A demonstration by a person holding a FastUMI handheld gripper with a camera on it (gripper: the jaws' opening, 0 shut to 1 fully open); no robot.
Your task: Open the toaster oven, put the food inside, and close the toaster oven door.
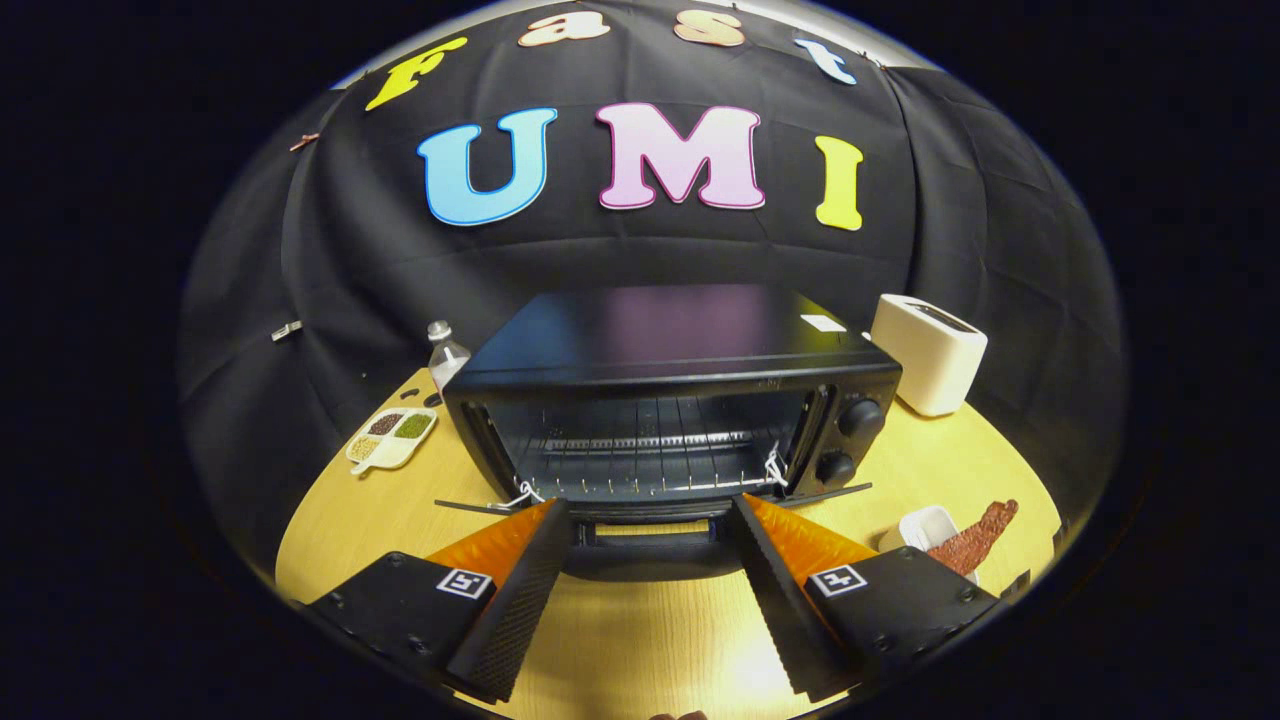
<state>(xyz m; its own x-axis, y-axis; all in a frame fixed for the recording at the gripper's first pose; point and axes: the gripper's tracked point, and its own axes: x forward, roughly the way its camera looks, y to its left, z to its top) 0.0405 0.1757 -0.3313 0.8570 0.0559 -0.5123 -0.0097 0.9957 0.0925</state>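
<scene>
A black toaster oven [680,400] stands on the wooden table straight ahead of my fingers. Its door [650,530] hangs folded down and open toward me, showing the wire rack [650,450] inside with nothing on it. My gripper [650,520] is open, its fingertips level with the lowered door's handle, one on each side, holding nothing. The food, a reddish-brown strip [975,540], lies across a small white dish [925,525] to the right of my right finger.
A white toaster [930,352] stands right of the oven. Left of the oven sit a clear bottle [446,352] and a divided white dish [392,438] of seeds. The round table's rim [300,540] curves close on both sides.
</scene>
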